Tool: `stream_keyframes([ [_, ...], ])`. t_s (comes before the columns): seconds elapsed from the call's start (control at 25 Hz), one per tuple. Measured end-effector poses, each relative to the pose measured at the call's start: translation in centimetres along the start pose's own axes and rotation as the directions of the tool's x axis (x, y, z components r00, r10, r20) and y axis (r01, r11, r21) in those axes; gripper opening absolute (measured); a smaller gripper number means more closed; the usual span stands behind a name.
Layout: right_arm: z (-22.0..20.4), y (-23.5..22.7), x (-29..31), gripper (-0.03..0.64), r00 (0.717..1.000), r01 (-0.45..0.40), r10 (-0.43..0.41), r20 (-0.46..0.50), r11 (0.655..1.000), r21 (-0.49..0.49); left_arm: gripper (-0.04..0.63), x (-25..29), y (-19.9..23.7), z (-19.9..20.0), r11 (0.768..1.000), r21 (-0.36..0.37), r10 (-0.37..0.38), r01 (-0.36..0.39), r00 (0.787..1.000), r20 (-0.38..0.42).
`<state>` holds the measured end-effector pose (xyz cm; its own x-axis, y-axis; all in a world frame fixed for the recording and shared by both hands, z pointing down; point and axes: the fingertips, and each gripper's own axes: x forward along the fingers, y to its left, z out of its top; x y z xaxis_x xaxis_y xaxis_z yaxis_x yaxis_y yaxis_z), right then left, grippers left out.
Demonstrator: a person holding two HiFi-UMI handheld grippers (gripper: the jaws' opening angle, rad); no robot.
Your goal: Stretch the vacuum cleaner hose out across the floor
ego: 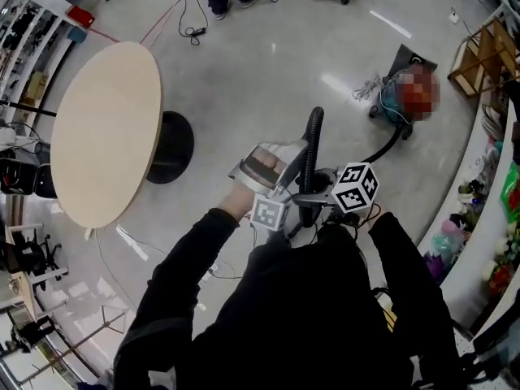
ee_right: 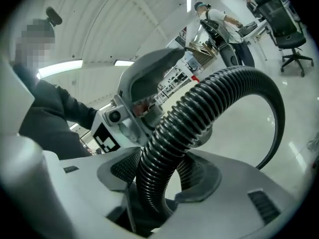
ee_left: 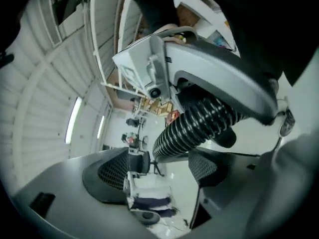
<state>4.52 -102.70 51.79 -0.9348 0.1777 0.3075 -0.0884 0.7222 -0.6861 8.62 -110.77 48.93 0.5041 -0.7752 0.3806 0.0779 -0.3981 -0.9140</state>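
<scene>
The black ribbed vacuum hose (ego: 314, 140) rises in a loop in front of me and trails down to the teal vacuum cleaner (ego: 388, 102) on the floor at the right. My right gripper (ego: 315, 197) is shut on the hose; in its own view the hose (ee_right: 199, 113) runs up from between the right gripper (ee_right: 159, 172) pads. My left gripper (ego: 286, 177) is beside it at the left, jaws wide open. In the left gripper view the hose (ee_left: 197, 126) crosses just beyond the left gripper (ee_left: 159, 171) tips, with nothing between the pads.
A round beige table (ego: 106, 128) on a black base (ego: 175, 146) stands at the left. Cables (ego: 191, 23) lie on the grey floor near a person's feet (ego: 221, 5). A wooden rack (ego: 481, 55) and shelves of goods (ego: 487, 210) line the right side.
</scene>
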Motion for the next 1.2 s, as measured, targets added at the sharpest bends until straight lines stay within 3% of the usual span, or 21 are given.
stream_keyframes([
  [0.12,-1.4,3.2,2.1,0.225,0.997,-0.037,0.037,-0.062,0.999,0.005,0.38,-1.7,-0.9,0.8,0.989,0.14,0.033,-0.049,0.993,0.115],
  [0.32,-3.8,7.6,4.2,0.221,0.986,-0.055,0.05,-0.157,0.998,-0.033,0.377,-4.3,-2.9,3.0,0.976,0.217,-0.048,-0.006,0.968,0.245],
  [0.56,-8.7,12.4,2.3,0.219,0.979,-0.082,0.065,-0.195,0.993,-0.084,0.152,-7.6,-5.8,8.1,0.947,0.314,-0.164,0.073,0.948,0.274],
  [0.72,-14.7,16.5,-0.1,0.219,0.971,-0.137,0.109,-0.214,0.983,-0.121,0.152,-10.8,-8.8,14.1,0.91,0.385,-0.266,0.152,0.928,0.261],
  [0.88,-21.2,20.0,-3.0,0.215,0.956,-0.196,0.146,-0.255,0.963,-0.185,0.153,-13.2,-11.5,20.8,0.874,0.451,-0.313,0.182,0.92,0.236],
  [1.04,-26.8,22.4,-4.7,0.213,0.931,-0.205,0.109,-0.348,0.946,-0.251,0.259,-15.1,-14.5,25.8,0.829,0.507,-0.394,0.236,0.89,0.229],
  [1.12,-28.3,23.1,-5.1,0.213,0.927,-0.184,0.078,-0.366,0.947,-0.264,0.282,-15.7,-15.2,27.2,0.809,0.548,-0.388,0.214,0.894,0.224],
  [1.2,-28.7,24.0,-5.5,0.215,0.932,-0.168,0.065,-0.356,0.949,-0.267,0.314,-16.2,-14.7,27.9,0.812,0.544,-0.364,0.21,0.911,0.191],
])
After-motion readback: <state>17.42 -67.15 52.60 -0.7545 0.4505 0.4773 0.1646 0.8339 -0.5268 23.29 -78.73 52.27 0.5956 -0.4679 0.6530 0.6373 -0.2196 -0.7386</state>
